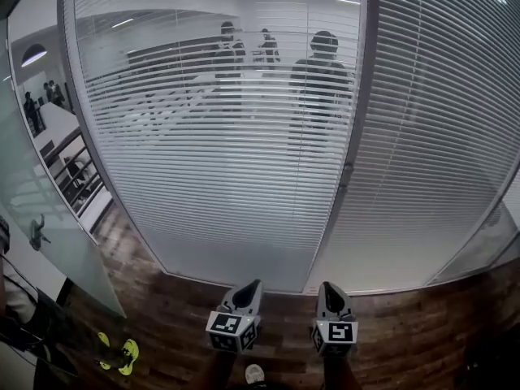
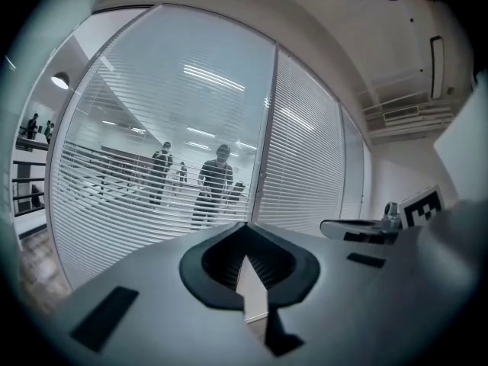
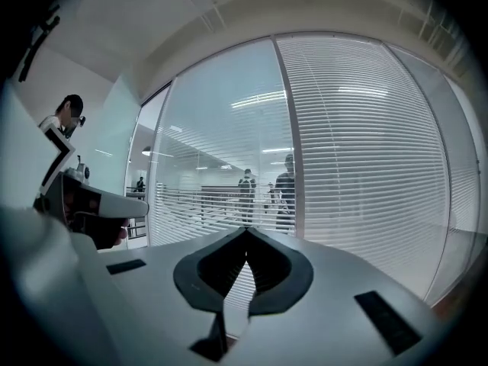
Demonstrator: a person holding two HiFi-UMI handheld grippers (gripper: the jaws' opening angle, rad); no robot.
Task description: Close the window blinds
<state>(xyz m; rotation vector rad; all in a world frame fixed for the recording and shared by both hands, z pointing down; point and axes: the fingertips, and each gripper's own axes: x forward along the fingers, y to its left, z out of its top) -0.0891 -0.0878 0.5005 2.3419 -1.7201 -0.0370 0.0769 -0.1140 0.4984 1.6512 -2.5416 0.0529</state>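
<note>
Blinds [image 1: 219, 136] span the glass wall ahead. The slats of the left panel are tilted open enough to show people [image 1: 321, 80] standing beyond, while the right panel [image 1: 439, 136] reads nearly solid. Wooden floor [image 1: 162, 315] separates the wearer from the glass, so the step in hand looks like the approach, with nothing on the blinds touched yet.

A dark post [image 1: 357, 96] divides the 2 panels and carries a small fitting [image 1: 347, 173], too small to identify. The next move likely calls for finding the slat control there or nearby and opening 1 claw to take it.

The left claw [image 1: 248, 289] and right claw [image 1: 327, 287] are held low and side by side, well apart from the blinds. Both point almost level at the glass, and both are clenched on nothing, jaw tips meeting.
</note>
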